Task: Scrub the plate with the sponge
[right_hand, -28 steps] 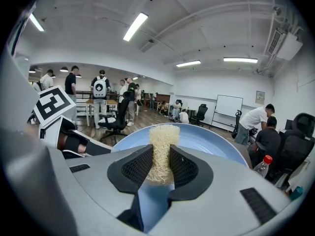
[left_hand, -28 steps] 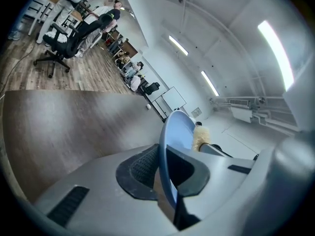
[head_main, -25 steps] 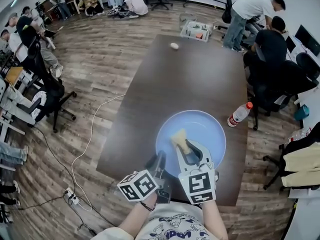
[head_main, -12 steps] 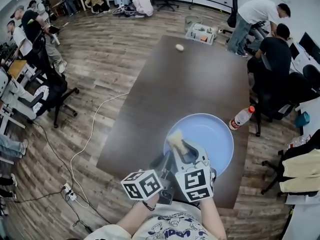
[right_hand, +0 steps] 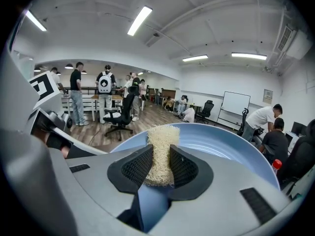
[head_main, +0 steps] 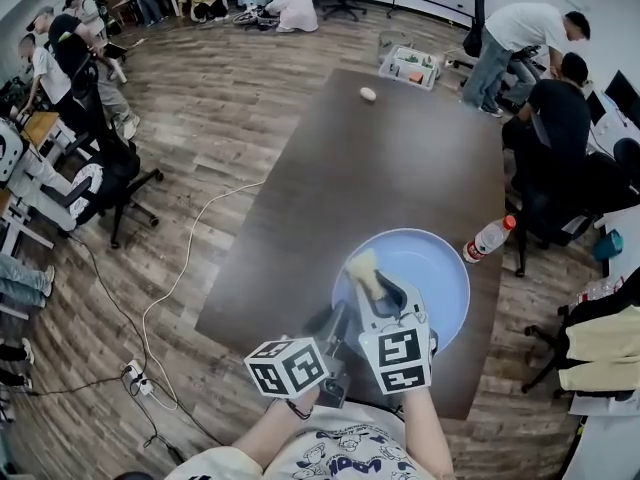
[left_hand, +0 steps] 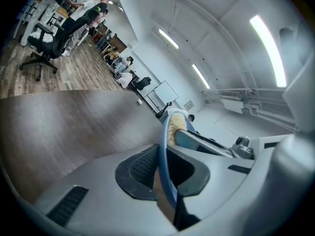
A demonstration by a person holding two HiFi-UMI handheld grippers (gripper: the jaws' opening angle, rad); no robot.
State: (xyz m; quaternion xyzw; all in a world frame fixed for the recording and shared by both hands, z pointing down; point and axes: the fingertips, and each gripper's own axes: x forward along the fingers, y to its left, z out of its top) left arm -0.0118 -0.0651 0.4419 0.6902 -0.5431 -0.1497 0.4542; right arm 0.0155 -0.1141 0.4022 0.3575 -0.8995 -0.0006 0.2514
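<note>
A round pale blue plate (head_main: 425,268) lies on the dark brown table (head_main: 330,198) near its front edge. My left gripper (head_main: 338,320) is shut on the plate's near left rim; in the left gripper view the rim (left_hand: 164,151) runs edge-on between the jaws. My right gripper (head_main: 378,290) reaches over the plate and is shut on a yellow fibrous sponge (head_main: 362,266). The sponge rests on the plate's left part. In the right gripper view the sponge (right_hand: 160,151) stands between the black pads (right_hand: 137,167), with the plate (right_hand: 221,144) behind it.
A plastic bottle with a red cap (head_main: 486,238) lies on the table right of the plate. A small white object (head_main: 368,94) sits at the table's far end. A basket (head_main: 412,68), office chairs (head_main: 105,183), several people and a floor cable (head_main: 175,288) surround the table.
The head view has shifted, so plate and grippers show slightly further right. The sponge sits a little closer to the plate's left rim. Both grips are unchanged.
</note>
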